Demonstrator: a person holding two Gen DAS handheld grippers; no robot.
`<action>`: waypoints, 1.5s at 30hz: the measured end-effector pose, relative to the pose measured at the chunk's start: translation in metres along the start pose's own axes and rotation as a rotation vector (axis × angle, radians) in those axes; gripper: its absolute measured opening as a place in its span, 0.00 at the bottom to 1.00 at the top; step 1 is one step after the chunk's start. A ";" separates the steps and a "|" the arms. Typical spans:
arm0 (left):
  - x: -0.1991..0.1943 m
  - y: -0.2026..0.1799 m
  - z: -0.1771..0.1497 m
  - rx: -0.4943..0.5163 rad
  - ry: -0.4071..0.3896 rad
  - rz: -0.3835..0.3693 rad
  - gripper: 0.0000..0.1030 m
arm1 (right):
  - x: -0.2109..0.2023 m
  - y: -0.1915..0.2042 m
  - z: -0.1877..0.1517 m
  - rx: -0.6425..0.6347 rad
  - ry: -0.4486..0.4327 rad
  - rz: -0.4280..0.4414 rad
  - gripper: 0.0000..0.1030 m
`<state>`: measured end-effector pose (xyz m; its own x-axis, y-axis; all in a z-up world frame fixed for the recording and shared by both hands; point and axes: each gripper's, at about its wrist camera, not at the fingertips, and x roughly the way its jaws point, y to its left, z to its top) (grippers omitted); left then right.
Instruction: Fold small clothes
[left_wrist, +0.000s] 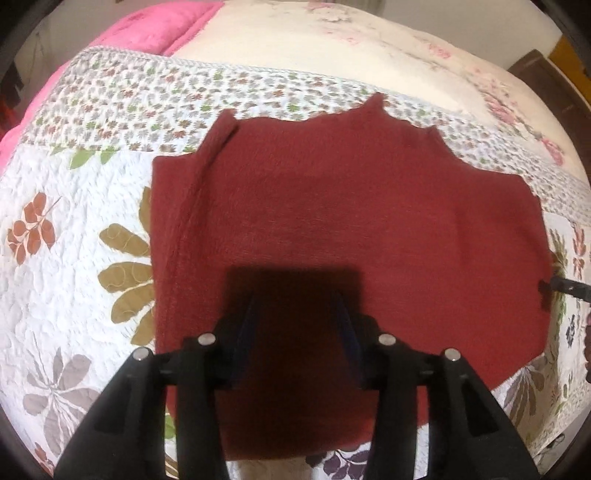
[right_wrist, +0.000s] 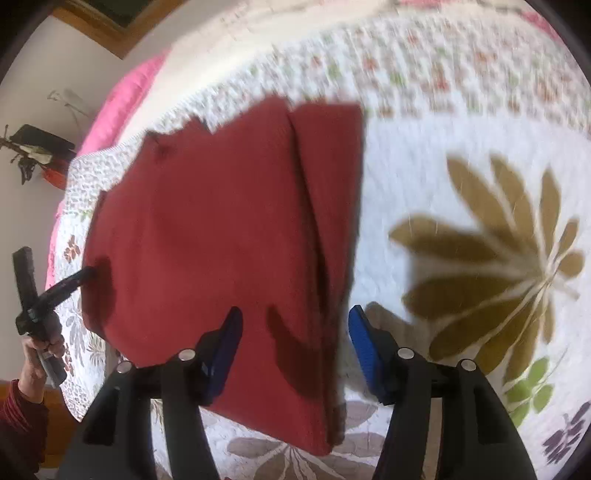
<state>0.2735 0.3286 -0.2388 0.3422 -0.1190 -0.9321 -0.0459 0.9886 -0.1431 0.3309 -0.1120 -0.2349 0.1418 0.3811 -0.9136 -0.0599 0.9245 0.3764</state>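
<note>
We see a dark red top (left_wrist: 351, 229) lying flat on the flowery quilt (left_wrist: 74, 206) on the bed, with one side folded over. Our left gripper (left_wrist: 299, 310) hangs over the top's near edge with its fingers spread wide, holding nothing. Our right gripper (right_wrist: 295, 325) is spread wide too, above the folded edge, and holds nothing
</note>
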 end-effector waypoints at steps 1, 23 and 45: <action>0.003 0.000 -0.002 -0.001 0.010 0.000 0.42 | 0.005 -0.003 -0.002 0.013 0.015 0.006 0.59; -0.010 0.033 0.006 -0.051 0.062 -0.022 0.43 | -0.032 0.076 0.001 0.003 -0.071 0.128 0.20; -0.051 0.080 -0.013 -0.152 0.011 -0.052 0.80 | 0.089 0.249 0.003 -0.314 0.094 -0.035 0.27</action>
<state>0.2397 0.4128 -0.2072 0.3379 -0.1718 -0.9254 -0.1701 0.9559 -0.2396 0.3316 0.1523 -0.2216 0.0578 0.3333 -0.9410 -0.3602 0.8861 0.2918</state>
